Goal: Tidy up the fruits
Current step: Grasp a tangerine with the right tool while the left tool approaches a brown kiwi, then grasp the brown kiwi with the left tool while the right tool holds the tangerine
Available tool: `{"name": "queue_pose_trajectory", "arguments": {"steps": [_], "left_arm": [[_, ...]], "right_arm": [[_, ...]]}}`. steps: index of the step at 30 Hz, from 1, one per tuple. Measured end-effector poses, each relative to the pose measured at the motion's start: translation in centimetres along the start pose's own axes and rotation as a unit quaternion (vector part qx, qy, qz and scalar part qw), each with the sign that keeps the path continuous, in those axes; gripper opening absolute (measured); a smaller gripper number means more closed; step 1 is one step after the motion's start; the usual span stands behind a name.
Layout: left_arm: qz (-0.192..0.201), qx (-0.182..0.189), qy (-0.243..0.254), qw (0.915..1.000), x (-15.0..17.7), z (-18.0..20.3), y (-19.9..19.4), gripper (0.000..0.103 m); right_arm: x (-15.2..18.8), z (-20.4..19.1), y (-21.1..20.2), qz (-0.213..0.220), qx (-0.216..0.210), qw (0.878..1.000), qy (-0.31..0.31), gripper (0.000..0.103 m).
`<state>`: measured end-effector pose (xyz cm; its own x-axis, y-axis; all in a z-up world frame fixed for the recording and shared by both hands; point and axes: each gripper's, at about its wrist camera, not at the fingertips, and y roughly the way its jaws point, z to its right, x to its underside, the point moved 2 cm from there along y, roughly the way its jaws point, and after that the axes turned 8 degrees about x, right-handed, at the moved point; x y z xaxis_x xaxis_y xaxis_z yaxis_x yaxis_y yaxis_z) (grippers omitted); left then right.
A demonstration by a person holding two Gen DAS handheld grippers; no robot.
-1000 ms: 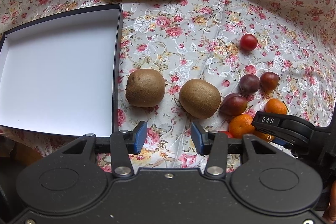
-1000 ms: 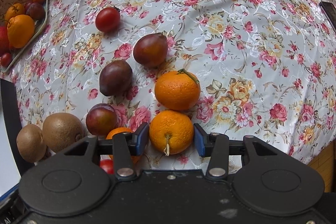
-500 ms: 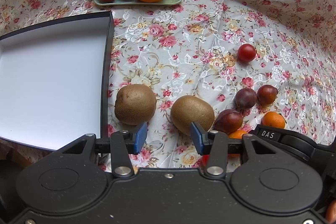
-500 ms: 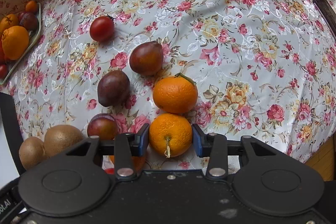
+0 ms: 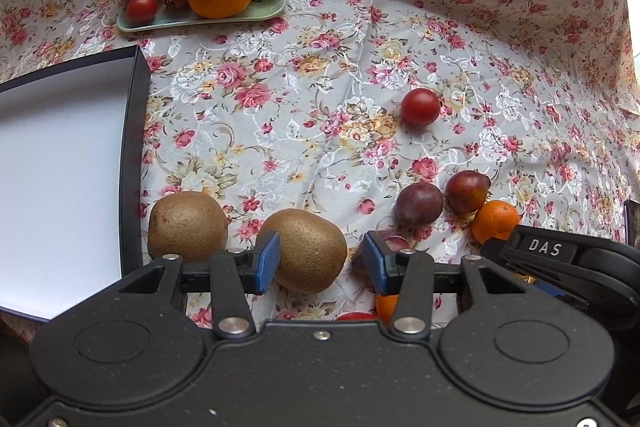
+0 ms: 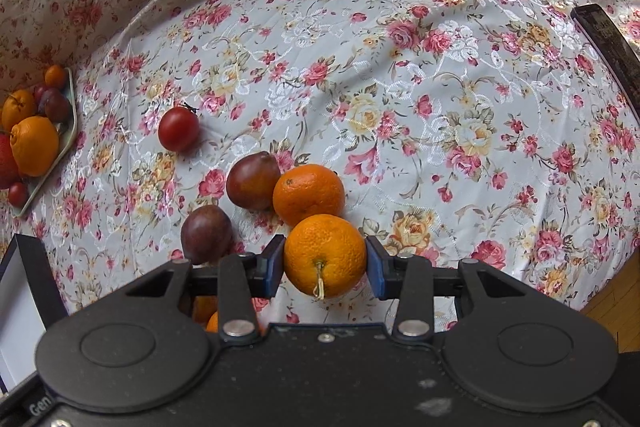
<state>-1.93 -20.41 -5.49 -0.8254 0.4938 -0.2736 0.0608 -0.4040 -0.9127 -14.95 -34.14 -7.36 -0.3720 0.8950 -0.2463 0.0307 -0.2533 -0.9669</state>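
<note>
Far left, the open box (image 5: 60,163) sat with its white floor bare, dark wall facing the fruit; I'd judge it was the destination, which would explain why both grippers worked this close to it. Just beside that wall lay one kiwi (image 5: 186,225), untouched. Next along, the left gripper (image 5: 320,261) was spread wide around the second kiwi (image 5: 310,251): the left blue pad lay against the skin, the right pad stood clear of it, so nothing was gripped yet. It looked set for a sideways pinch across the fruit's short axis.

Moving right, two dark plums (image 5: 419,205) sat touching, with a cherry tomato (image 5: 420,106) well apart behind them. Then the right gripper (image 6: 324,267), and that one had its catch: both pads were pressed onto a mandarin (image 6: 324,255), stem towards the camera, squeezed across its widest part so it couldn't roll out. A second mandarin (image 6: 308,193) sat right behind it, whether touching I could not tell.

At the back, the green tray (image 5: 240,17) already carried an apple, big oranges and small fruit.
</note>
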Motion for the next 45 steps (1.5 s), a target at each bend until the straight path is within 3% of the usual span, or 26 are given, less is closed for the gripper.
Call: {"name": "queue_pose_trajectory", "arguments": {"steps": [6, 16, 25, 33, 38, 45], "left_arm": [[0.005, -0.053, 0.018, 0.9984, -0.1, 0.3, 1.2, 0.055], [0.001, -0.094, 0.017, 0.9954, 0.1, 0.6, 3.2, 0.062], [-0.032, -0.097, -0.025, 0.9945, 0.3, 0.1, 4.6, 0.062], [0.002, -0.053, -0.056, 0.997, 0.6, 0.3, 3.1, 0.062], [0.054, -0.058, -0.021, 0.9966, 0.2, 1.7, 0.2, 0.062], [0.107, -0.075, -0.031, 0.991, -1.2, -0.8, -4.7, 0.062]], "right_arm": [[-0.1, -0.2, -0.7, 0.015, -0.003, 1.0, 0.0, 0.043], [-0.6, 0.1, -1.0, 0.02, -0.007, 1.0, 0.007, 0.043], [-0.6, 0.6, -1.3, 0.026, -0.008, 1.0, 0.013, 0.042], [-0.6, 0.8, -1.9, 0.043, 0.0, 0.999, 0.011, 0.042], [-0.6, 0.8, -2.3, 0.057, 0.005, 0.998, 0.013, 0.042], [-0.1, -0.2, -2.9, 0.071, 0.01, 0.997, 0.001, 0.042]]}}
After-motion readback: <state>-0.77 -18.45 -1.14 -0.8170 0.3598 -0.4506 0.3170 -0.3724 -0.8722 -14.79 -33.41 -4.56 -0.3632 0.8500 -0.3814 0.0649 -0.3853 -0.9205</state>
